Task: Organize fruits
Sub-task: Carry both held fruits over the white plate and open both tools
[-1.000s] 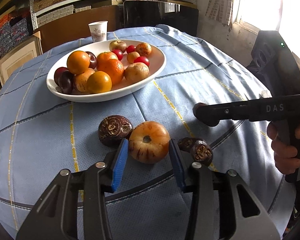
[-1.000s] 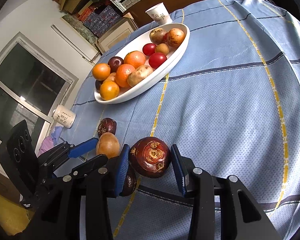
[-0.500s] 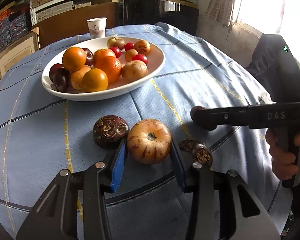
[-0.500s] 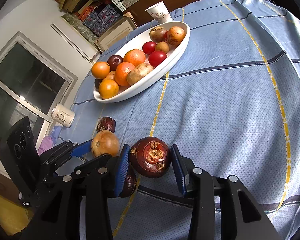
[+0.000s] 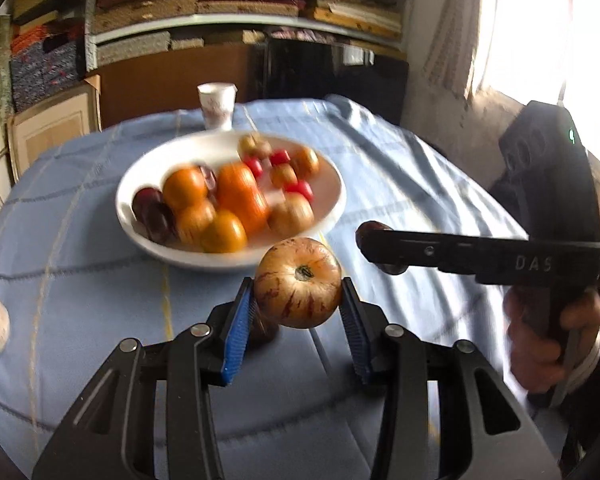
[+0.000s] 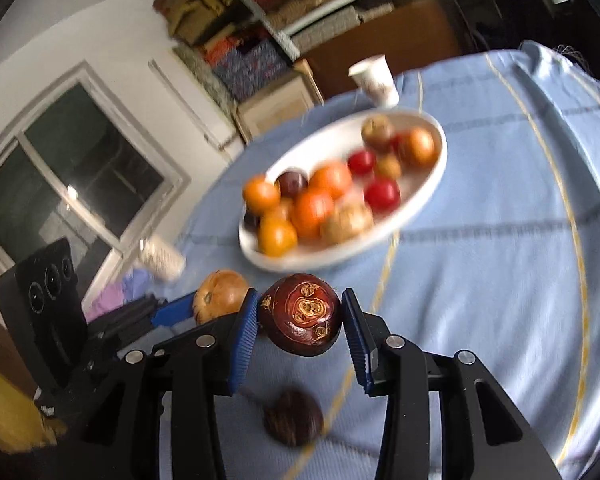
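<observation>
My left gripper (image 5: 298, 312) is shut on a tan, red-streaked round fruit (image 5: 298, 282) and holds it above the blue tablecloth. My right gripper (image 6: 300, 318) is shut on a dark red-brown fruit (image 6: 300, 320) with gold scars, also lifted. In the left wrist view the right gripper's fingers (image 5: 420, 250) reach in from the right, with the dark fruit (image 5: 388, 268) partly hidden behind them. In the right wrist view the tan fruit (image 6: 220, 296) shows at the left. A white oval bowl (image 5: 148, 236) (image 6: 420, 204) farther back holds oranges, plums and small red fruits. A dark fruit (image 6: 294, 416) still lies on the cloth.
A paper cup (image 5: 217, 105) (image 6: 376, 80) stands behind the bowl. Another white cup lies on its side at the table's left edge (image 6: 162, 258). A hand (image 5: 548, 344) grips the right tool. Shelves of stacked goods and a window lie beyond the table.
Both grippers have risen off the cloth with their fruits. The bowl now sits higher and blurred in both views, and one dark fruit stays behind on the table.
</observation>
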### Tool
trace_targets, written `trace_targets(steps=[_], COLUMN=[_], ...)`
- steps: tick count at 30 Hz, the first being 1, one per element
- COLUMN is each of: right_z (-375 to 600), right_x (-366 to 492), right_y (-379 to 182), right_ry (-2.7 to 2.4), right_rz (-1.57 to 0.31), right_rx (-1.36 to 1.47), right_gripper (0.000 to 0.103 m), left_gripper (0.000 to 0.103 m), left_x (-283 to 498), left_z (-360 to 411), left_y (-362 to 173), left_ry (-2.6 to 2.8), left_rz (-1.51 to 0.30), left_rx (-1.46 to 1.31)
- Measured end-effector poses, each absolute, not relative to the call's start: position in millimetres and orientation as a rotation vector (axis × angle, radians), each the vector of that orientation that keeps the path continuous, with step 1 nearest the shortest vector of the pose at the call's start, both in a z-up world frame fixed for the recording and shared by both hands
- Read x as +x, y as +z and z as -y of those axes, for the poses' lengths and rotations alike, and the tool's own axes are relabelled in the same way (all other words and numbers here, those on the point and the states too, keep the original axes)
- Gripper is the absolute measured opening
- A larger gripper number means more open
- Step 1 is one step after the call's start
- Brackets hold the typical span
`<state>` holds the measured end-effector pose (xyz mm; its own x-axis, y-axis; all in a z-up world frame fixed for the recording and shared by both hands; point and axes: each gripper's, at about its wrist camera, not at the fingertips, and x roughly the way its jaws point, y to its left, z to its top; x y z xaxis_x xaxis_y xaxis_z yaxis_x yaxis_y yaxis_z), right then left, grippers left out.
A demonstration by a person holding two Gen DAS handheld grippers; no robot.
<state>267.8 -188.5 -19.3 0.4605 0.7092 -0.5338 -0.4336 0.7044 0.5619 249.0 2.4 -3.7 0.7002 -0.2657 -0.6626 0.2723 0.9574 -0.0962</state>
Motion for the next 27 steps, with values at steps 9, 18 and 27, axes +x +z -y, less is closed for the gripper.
trace_targets(steps=[9, 18, 27], right_z=[180, 203, 197], right_x=[347, 345, 291], right_y=[-22, -11, -2], right_ry=[0.627, 0.629, 0.631], right_rz=[-0.779, -0.725, -0.678], right_rx=[0.420, 0.466, 0.330], right_gripper=[0.044, 0.057, 0.065], left_gripper=[0.042, 0.085, 0.094], left_x=[332, 319, 271], left_z=[-17, -9, -24], left_y=[12, 27, 14], left_ry=[-0.192, -0.079, 0.006], left_rz=[-0.708, -0.616, -0.637], left_rx=[-0.026, 0.063, 0.040])
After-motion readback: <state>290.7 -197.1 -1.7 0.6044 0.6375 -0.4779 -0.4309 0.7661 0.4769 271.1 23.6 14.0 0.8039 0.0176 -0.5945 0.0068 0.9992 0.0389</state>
